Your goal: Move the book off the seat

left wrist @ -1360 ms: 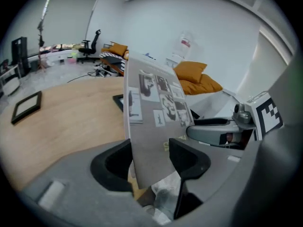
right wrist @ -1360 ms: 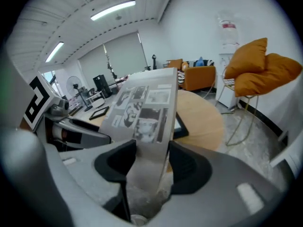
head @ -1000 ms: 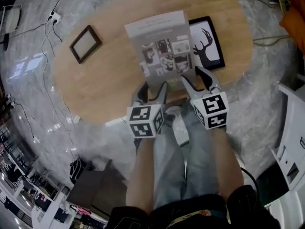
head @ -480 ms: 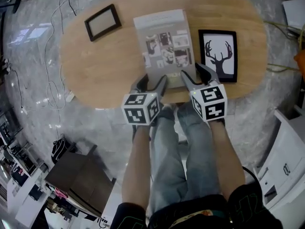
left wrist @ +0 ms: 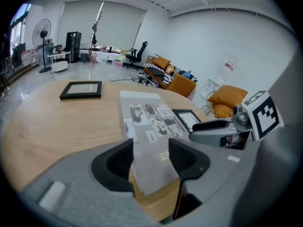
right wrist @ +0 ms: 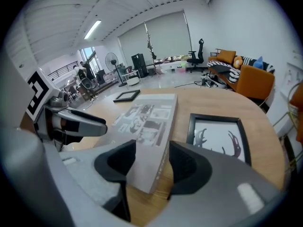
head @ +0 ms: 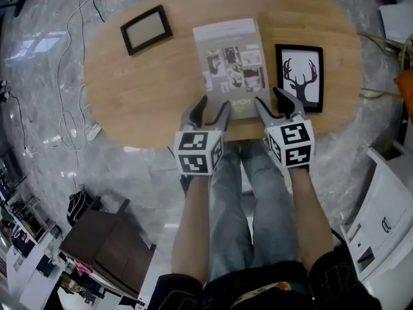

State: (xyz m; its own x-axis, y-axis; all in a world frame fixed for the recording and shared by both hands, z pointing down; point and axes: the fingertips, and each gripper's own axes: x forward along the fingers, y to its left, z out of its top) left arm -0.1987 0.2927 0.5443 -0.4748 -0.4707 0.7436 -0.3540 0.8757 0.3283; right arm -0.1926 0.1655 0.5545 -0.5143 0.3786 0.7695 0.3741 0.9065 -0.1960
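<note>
The grey book (head: 232,63) lies flat on the oval wooden top (head: 142,89), its cover showing small black-and-white pictures. My left gripper (head: 213,105) hovers at the book's near left corner, jaws open; that corner (left wrist: 151,174) lies between and below the fingers in the left gripper view. My right gripper (head: 270,99) is at the near right corner, also open. In the right gripper view the book (right wrist: 147,117) runs away from between the jaws, and no pad presses on it.
A dark empty picture frame (head: 146,29) lies at the far left of the wooden top. A black-framed deer print (head: 299,76) lies just right of the book. Cables (head: 64,108) trail over the marble floor at left; a white cabinet (head: 387,218) stands at right.
The head view swung, so the table sits differently in the frame. Both grippers stay at the book's near edge, slightly further right. The book has not moved on the wood.
</note>
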